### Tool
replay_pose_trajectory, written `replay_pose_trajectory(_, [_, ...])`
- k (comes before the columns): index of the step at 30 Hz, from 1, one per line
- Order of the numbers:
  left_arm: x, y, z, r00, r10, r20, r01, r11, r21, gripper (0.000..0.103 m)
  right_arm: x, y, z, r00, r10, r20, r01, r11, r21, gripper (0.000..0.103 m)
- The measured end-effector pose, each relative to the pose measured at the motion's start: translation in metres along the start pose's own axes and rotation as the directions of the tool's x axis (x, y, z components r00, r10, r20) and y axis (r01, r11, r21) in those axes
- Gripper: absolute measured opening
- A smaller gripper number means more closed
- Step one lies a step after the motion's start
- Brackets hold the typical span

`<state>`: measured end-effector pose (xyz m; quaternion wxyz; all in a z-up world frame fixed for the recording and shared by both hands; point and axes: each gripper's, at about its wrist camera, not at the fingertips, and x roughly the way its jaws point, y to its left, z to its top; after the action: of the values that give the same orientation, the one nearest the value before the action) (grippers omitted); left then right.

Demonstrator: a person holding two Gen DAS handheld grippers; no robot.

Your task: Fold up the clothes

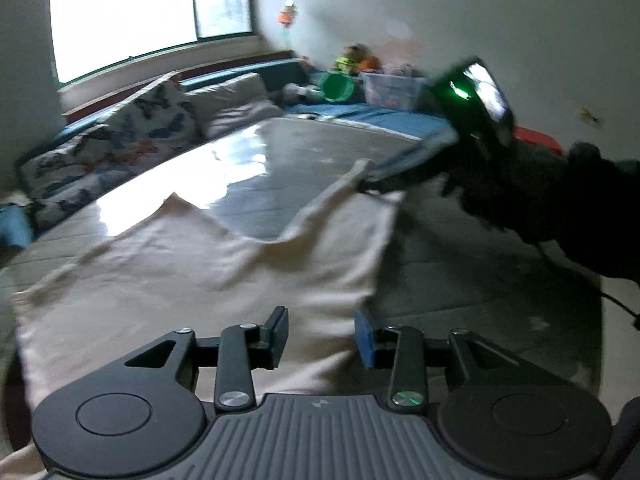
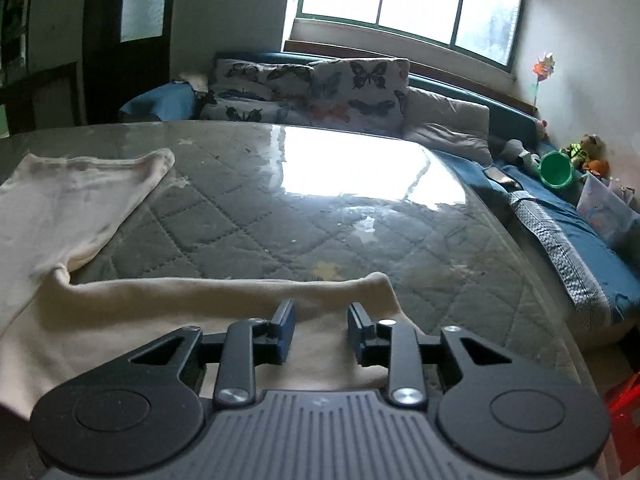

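A cream garment (image 1: pixel 192 272) lies spread on a glossy grey quilted surface (image 1: pixel 280 168). My left gripper (image 1: pixel 321 338) hovers over the garment's near part with its jaws apart; the cloth lies under them, not pinched. A dark-gloved hand (image 1: pixel 540 200) holds my right gripper (image 1: pixel 370 178) at the garment's far right corner, which stands slightly raised and blurred. In the right wrist view the right gripper (image 2: pixel 322 332) is open above a folded band of the garment (image 2: pixel 220 288). Another part of the garment (image 2: pixel 72 208) stretches away to the left.
Butterfly-print pillows (image 2: pixel 320 92) and a grey pillow (image 2: pixel 448 120) lie beyond the surface under a bright window. Blue bedding (image 2: pixel 580 248), a green bucket (image 2: pixel 556 170), soft toys and a clear plastic box (image 1: pixel 392 88) line the right wall. A red object (image 2: pixel 624 412) stands at the lower right.
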<state>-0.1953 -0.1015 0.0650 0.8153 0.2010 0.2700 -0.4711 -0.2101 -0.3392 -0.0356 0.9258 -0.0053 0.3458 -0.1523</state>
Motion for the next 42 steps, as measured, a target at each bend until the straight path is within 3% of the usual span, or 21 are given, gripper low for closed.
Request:
replay_pose_trajectory(6, [-0.003,0.064,-0.002,0.983,0.180,-0.032,-0.183,0.977,-0.111,0.042,-0.004,-0.006,0.000,1.000,-0.012,-0.008,0.012,1.000,0.004,0.034])
replay_pose_trajectory(9, [0.005,0.102,-0.002,0.960,0.270,-0.069,-0.278,0.943,-0.181,0.041,-0.009,-0.003,0.003,1.000,-0.004,0.003,0.004,1.000,-0.007,0.035])
replay_pose_trajectory(14, [0.019,0.151,-0.002,0.930,0.350,-0.109,-0.366,0.897,-0.248,0.041,-0.017,0.016,0.017,0.998,0.060,0.028,-0.059,0.997,-0.053,0.036])
replay_pose_trajectory(22, [0.042,0.199,0.005,0.922,0.364,-0.130,-0.387,0.865,-0.319,0.040,-0.020,0.066,0.047,0.967,0.254,0.036,-0.246,0.959,-0.139,0.040])
replay_pose_trajectory(31, [0.063,0.226,0.003,0.921,0.356,-0.159,-0.390,0.851,-0.352,0.037,0.027,0.123,0.084,0.916,0.400,-0.033,-0.397,0.893,-0.213,0.038])
replay_pose_trajectory(36, [0.073,0.238,0.001,0.914,0.361,-0.185,-0.405,0.840,-0.361,0.037,0.056,0.139,0.099,0.907,0.418,-0.061,-0.421,0.884,-0.201,0.038])
replay_pose_trajectory(42, [0.078,0.244,-0.002,0.913,0.361,-0.191,-0.408,0.837,-0.366,0.037,0.087,0.142,0.103,0.917,0.391,-0.081,-0.399,0.897,-0.189,0.037])
